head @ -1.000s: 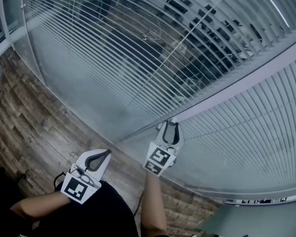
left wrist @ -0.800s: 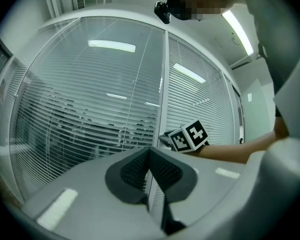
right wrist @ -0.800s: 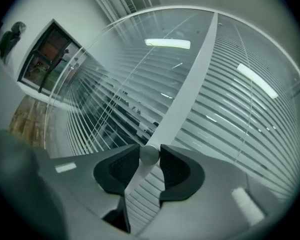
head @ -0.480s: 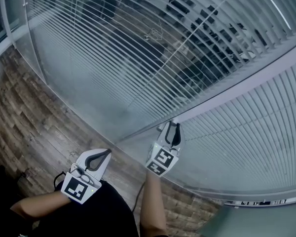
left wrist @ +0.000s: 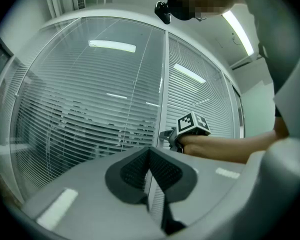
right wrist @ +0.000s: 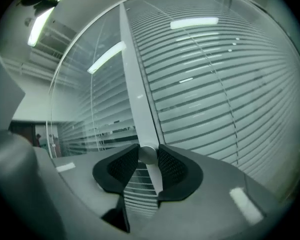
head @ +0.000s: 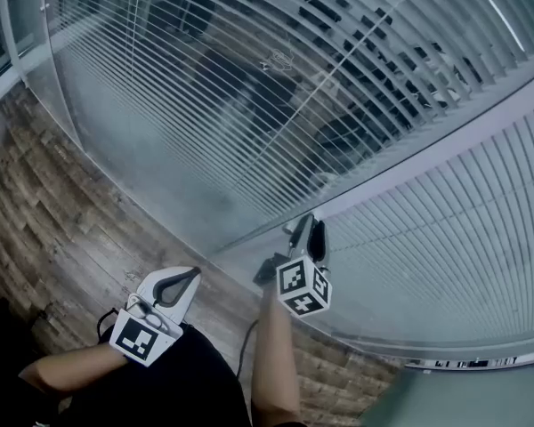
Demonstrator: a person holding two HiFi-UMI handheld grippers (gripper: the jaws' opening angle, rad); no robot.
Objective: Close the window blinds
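The blinds sit behind glass in two panels. The left panel's slats [head: 249,87] stand apart, with dark gaps between them. Those of the right panel [head: 463,229] lie nearly flat. A pale mullion [head: 445,140] divides the panels and carries a small round knob [right wrist: 148,154]. My right gripper [head: 307,229] points at the mullion. Its jaws have just been closing, and its pads now press on the knob from both sides. My left gripper [head: 185,278] hangs back lower left, shut and empty; its pads [left wrist: 160,170] meet at the tips.
Wood-pattern floor [head: 53,212] runs along the base of the glass wall. A second frame post [head: 53,69] stands at the far left. The person's forearm [head: 271,363] and dark clothing [head: 160,390] fill the bottom of the head view.
My right gripper has rolled about its own line while on the knob; its marker cube now shows a different face. The left gripper has not moved.
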